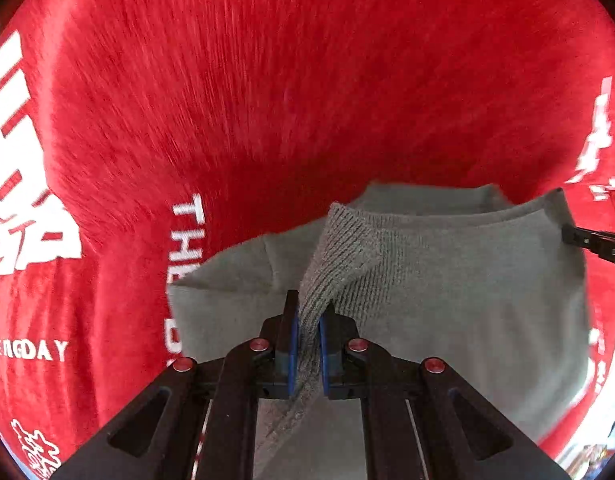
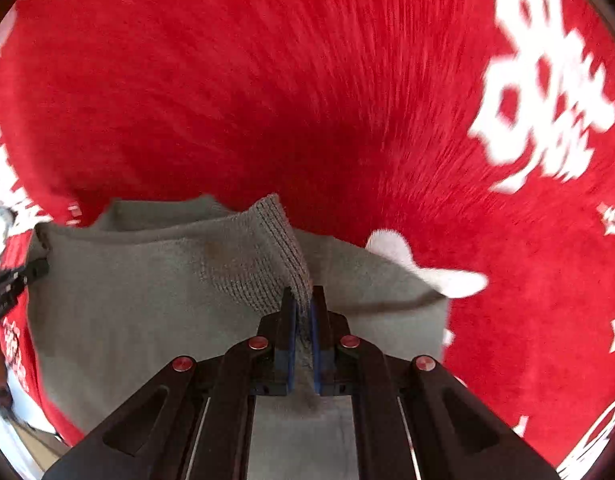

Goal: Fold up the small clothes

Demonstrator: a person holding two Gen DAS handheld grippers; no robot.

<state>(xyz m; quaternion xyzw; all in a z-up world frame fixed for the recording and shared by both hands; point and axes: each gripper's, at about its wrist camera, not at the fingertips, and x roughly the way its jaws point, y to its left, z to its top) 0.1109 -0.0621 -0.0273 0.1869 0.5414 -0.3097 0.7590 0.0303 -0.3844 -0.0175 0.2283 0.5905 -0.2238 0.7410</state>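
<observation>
Two words, "THE" [image 1: 187, 232] & "DAY" [image 1: 47, 350], on red cloth [image 1: 307, 80].

garment [image 1: 447, 280] on cloth [image 1: 267, 80], left claw [image 1: 307, 320] and right claw [image 2: 303, 312] at opposite edges

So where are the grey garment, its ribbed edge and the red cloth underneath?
grey garment [image 1: 467, 288]: left wrist view, on its smooth body.
ribbed edge [image 2: 267, 264]: right wrist view, on the knitted band just above the jaws.
red cloth [image 1: 267, 80]: left wrist view, on a bare stretch beyond the garment.
</observation>
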